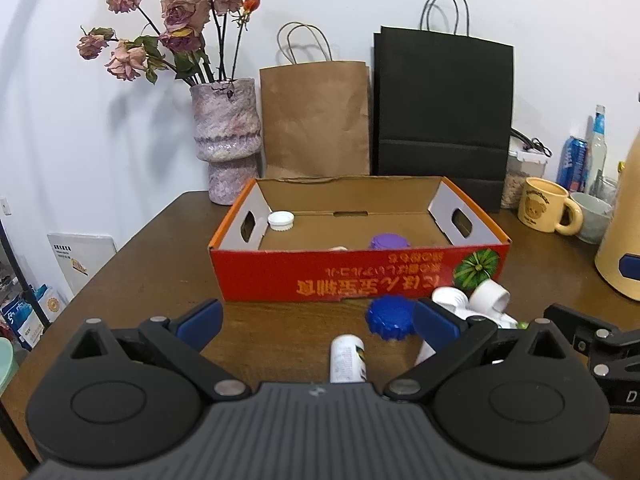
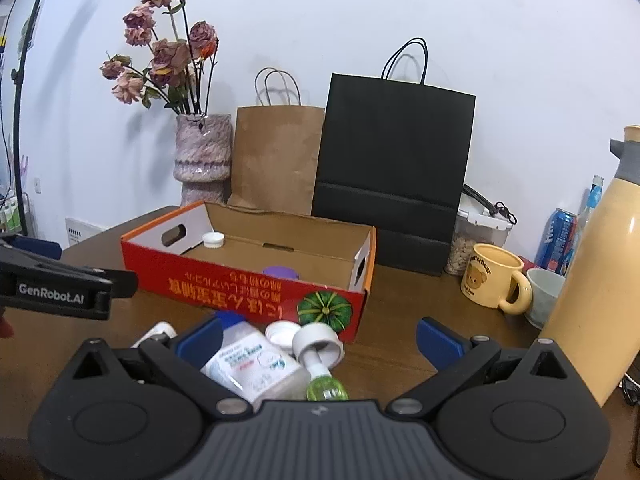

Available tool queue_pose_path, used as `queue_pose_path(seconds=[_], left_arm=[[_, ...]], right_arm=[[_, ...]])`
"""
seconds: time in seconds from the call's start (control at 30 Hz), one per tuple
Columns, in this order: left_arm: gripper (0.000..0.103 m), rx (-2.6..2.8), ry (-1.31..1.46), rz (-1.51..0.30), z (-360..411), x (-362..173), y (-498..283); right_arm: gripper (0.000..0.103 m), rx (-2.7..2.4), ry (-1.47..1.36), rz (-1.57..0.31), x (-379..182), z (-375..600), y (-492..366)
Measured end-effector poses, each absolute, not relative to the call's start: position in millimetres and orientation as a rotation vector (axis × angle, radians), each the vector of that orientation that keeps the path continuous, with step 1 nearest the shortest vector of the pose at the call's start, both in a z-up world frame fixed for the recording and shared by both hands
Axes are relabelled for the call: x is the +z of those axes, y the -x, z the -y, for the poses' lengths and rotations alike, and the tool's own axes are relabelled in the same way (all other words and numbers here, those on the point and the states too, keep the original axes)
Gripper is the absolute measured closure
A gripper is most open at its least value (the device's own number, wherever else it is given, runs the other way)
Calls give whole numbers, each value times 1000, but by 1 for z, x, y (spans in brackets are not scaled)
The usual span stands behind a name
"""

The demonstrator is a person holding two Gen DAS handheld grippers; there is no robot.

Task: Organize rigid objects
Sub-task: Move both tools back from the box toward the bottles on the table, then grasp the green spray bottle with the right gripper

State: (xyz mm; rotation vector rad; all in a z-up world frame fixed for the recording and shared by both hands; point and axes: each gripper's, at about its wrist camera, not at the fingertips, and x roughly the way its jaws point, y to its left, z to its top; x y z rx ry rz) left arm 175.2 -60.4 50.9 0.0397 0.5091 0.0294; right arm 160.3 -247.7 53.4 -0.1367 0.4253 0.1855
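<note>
A red cardboard box [image 1: 360, 276] stands open on the brown table; it also shows in the right wrist view [image 2: 240, 280]. Inside it are a white cap [image 1: 281, 221] and a purple lid [image 1: 389, 241]. In front of the box lie a blue cap [image 1: 390, 316], a small white bottle [image 1: 347, 358] and white caps [image 1: 490, 296]. My left gripper [image 1: 318, 322] is open and empty above the white bottle. My right gripper [image 2: 319, 336] is open and empty over a clear labelled bottle [image 2: 256, 366], a green-bodied bottle with a white cap [image 2: 318, 344] and a white lid [image 2: 282, 333].
A vase of dried roses [image 1: 226, 136], a brown paper bag [image 1: 316, 120] and a black paper bag [image 1: 442, 112] stand behind the box. A yellow mug [image 2: 494, 282], a bowl [image 2: 544, 296], a cream thermos [image 2: 596, 280], a can [image 2: 558, 240] and a food container [image 2: 476, 236] crowd the right.
</note>
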Motion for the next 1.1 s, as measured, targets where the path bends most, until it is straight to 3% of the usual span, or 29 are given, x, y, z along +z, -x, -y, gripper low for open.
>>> queue_pose_path(seconds=[0.6, 1.1], left_arm=[[0, 14, -51, -586, 72, 24, -147], [0, 24, -54, -644, 80, 4, -157]], right_arm=[[0, 206, 188, -502, 27, 265, -135], [0, 214, 218, -583, 5, 275, -161]])
